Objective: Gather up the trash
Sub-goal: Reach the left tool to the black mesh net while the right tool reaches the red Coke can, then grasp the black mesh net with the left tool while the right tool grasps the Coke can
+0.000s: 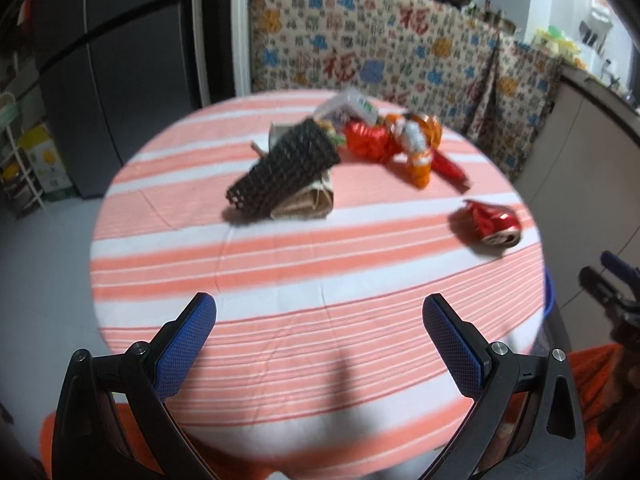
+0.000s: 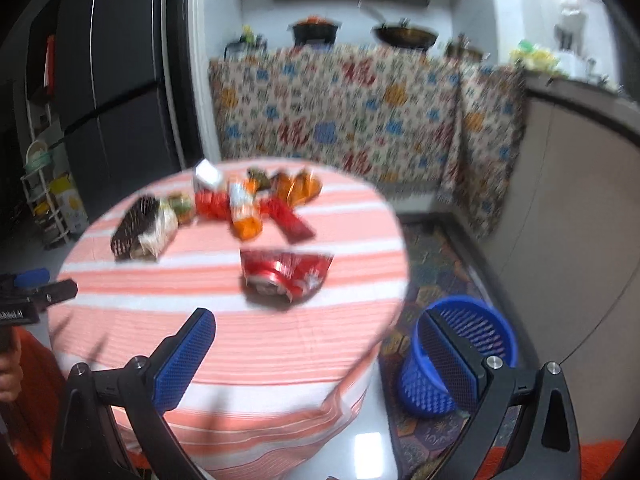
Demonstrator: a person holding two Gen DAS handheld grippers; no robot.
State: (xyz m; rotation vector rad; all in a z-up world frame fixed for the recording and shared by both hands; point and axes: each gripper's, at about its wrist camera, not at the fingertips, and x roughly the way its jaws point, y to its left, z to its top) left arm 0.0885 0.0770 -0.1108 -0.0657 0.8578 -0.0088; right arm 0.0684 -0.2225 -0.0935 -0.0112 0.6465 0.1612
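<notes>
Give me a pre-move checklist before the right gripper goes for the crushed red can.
1. Right gripper open and empty: ok.
2. Left gripper open and empty, clear of the can: ok.
3. Crushed red can lies apart from the other trash, nothing on top of it: ok.
4. Blue basket upright on the floor beside the table, mouth open: ok.
5. Basket contents: cannot tell, the gripper's finger hides part of it.
6. Sharp view for aiming: not ok, both pictures are blurred.
</notes>
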